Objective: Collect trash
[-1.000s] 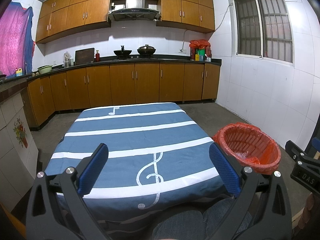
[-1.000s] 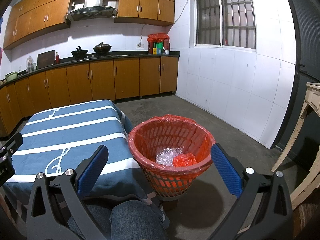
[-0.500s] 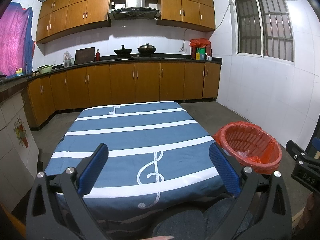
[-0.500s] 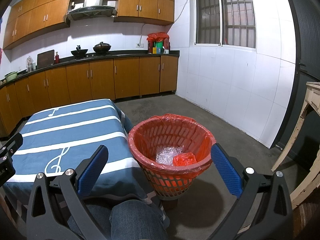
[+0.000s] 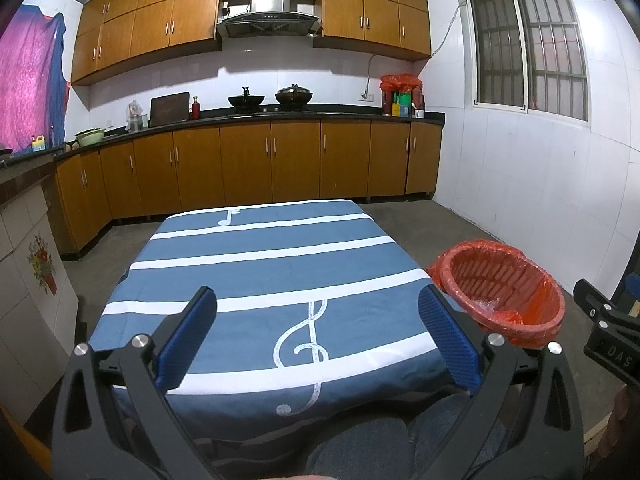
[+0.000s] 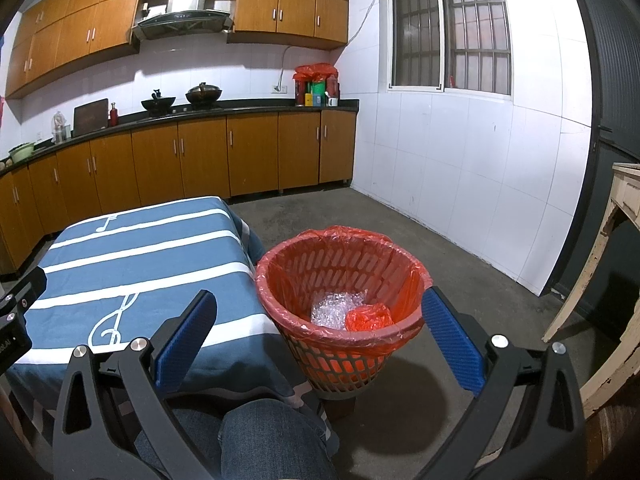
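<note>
A red mesh waste basket (image 6: 340, 280) lined with a red plastic bag stands on the floor right of the table; it also shows in the left wrist view as the basket (image 5: 504, 288). Inside lie crumpled clear bubble wrap (image 6: 334, 310) and a scrunched red bag (image 6: 370, 318). My right gripper (image 6: 320, 340) is open, held above the near rim of the basket, with nothing between its blue fingers. My left gripper (image 5: 318, 334) is open over the near edge of the table (image 5: 264, 264), which wears a blue cloth with white stripes and music notes. No trash shows on the cloth.
Wooden kitchen cabinets and a dark counter (image 5: 280, 114) with woks and bottles run along the back wall. A person's denim-clad knee (image 6: 272, 440) is at the bottom. A pale wooden table leg (image 6: 600, 256) stands at the right. Concrete floor lies around the basket.
Both views have lifted slightly, so the table and basket sit a little lower and farther. Both grippers stay open and hold nothing.
</note>
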Demonstrator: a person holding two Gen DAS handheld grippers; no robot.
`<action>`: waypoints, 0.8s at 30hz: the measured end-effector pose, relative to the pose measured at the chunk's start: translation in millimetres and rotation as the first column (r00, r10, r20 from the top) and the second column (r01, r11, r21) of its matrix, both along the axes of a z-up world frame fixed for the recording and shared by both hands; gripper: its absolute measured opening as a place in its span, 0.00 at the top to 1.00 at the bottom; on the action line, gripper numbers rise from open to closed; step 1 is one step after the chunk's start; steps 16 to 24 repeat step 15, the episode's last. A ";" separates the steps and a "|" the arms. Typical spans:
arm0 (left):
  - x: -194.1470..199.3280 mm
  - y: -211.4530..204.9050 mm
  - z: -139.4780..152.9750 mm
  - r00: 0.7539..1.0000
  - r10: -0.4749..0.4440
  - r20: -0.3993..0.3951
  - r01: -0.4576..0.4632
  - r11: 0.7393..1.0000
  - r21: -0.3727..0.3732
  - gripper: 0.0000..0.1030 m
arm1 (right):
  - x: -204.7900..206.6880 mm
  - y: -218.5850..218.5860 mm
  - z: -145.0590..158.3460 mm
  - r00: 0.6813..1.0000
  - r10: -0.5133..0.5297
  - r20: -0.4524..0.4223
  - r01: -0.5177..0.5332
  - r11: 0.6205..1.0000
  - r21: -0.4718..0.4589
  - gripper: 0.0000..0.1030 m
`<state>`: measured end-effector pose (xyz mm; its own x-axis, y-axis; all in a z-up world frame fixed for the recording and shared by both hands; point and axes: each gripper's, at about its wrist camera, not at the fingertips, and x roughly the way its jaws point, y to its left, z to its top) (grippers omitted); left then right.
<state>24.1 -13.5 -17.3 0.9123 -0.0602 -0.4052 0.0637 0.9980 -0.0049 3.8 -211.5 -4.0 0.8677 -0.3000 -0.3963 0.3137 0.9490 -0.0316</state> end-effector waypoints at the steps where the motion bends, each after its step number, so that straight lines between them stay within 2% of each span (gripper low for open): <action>1: 0.5 0.2 -0.1 1.000 0.000 -0.001 0.000 1.000 0.001 0.04 | 0.1 0.0 0.1 1.000 0.000 0.000 0.000 1.000 0.000 0.02; 24: 2.6 0.9 1.1 1.000 -0.006 -0.002 0.006 1.000 0.004 0.04 | -1.2 0.4 0.1 1.000 0.000 -0.001 0.000 1.000 0.001 0.02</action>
